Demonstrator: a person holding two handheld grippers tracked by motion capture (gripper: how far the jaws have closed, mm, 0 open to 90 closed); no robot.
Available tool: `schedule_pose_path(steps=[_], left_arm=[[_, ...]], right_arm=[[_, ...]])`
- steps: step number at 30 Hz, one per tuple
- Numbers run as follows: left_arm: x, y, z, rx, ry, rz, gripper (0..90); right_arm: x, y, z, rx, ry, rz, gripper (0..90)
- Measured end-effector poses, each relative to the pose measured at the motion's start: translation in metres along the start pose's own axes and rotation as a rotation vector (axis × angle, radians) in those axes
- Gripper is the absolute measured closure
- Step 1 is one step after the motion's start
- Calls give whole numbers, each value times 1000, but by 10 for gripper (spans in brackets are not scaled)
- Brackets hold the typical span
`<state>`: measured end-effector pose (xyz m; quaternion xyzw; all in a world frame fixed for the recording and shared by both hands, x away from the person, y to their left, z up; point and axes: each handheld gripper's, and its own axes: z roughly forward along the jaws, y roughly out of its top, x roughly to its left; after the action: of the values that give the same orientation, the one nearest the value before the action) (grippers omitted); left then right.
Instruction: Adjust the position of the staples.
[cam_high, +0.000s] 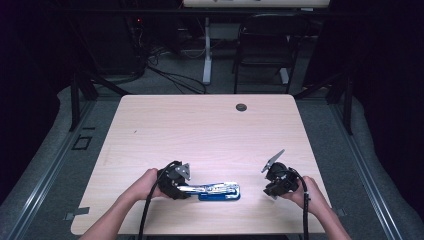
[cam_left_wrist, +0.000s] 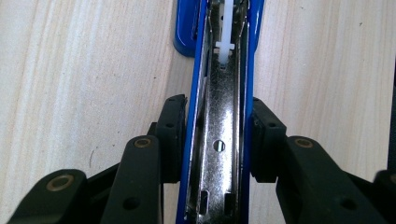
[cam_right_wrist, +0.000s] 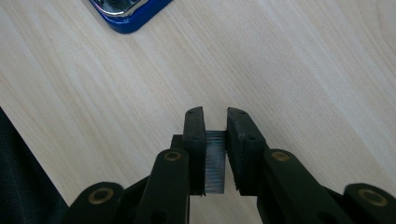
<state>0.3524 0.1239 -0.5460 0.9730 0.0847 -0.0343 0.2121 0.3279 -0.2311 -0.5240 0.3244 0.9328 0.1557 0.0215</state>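
Pale wooden table is carrying the work, with a dark room and a black chair standing behind it. On the near part of the table a blue stapler with a shiny metal staple channel, opened up, is lying flat, and the left gripper is clenching it by its two blue side walls. The right gripper is hovering well apart to the right and is pinching a small grey strip of staples between its pads. I am judging that the strip is waiting to go into the channel. The strip is thin and brittle, so a hard squeeze or a tilted approach is risking to break it or jam it on the channel edge. The white plastic pusher is sitting in the channel and may be blocking the way. If the left grip is sliding on the smooth walls, the stapler may be turning on the table.
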Motion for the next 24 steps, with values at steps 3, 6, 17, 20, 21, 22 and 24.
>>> schedule_pose_path(steps=[3,6,17,20,21,22,24], left_arm=[[0,0,0,0,-1,0,632],[0,0,0,3,-5,0,632],[0,0,0,4,-5,0,632],[0,0,1,4,-6,1,633],[1,0,1,4,-7,0,633],[1,0,1,4,-7,0,632],[1,0,1,4,-7,0,633]], right_arm=[[0,2,-1,-1,-5,-7,787],[1,3,-1,-19,-4,-3,787],[3,12,0,-35,-8,-12,787],[3,14,1,-38,-9,-18,787],[3,15,0,-25,-15,-32,787],[2,16,0,-27,-13,-31,786],[2,17,0,-28,-12,-29,787]])
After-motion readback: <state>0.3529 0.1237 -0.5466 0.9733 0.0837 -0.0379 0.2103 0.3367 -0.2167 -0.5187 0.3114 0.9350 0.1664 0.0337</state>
